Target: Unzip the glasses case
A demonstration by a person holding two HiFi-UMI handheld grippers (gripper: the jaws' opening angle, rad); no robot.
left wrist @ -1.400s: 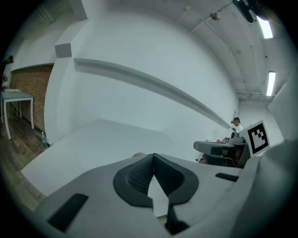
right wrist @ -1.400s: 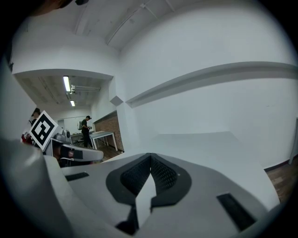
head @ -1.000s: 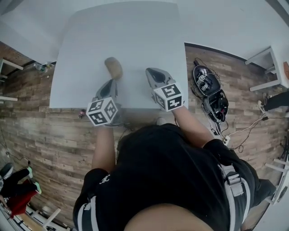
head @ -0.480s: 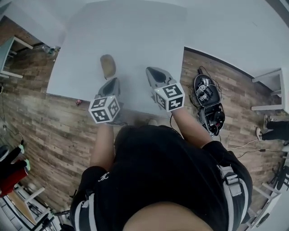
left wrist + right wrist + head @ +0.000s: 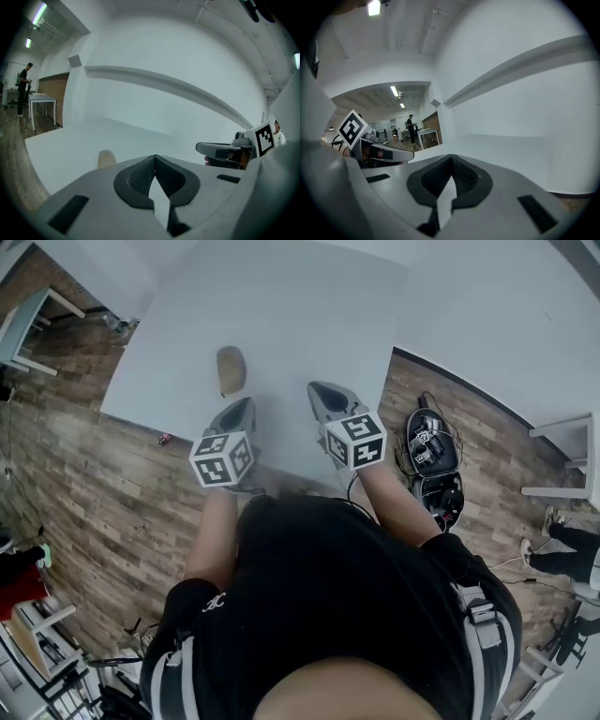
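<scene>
White worktop (image 5: 309,306) carries the tan glasses case (image 5: 230,369), closed, just ahead of your left tool (image 5: 246,405); your right tool (image 5: 317,390) is further right, apart from it. Both tools are clenched, empty. Beside the worktop, an open black case (image 5: 429,457) of cabled gear lies on the wood floor (image 5: 112,512).

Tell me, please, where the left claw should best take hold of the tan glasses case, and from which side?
Probably across its narrow width at the near end, coming from the person's side. The glasses case lies flat on the white table, long axis pointing away, just ahead of the shut left claw. The zipper pull cannot be seen.
</scene>
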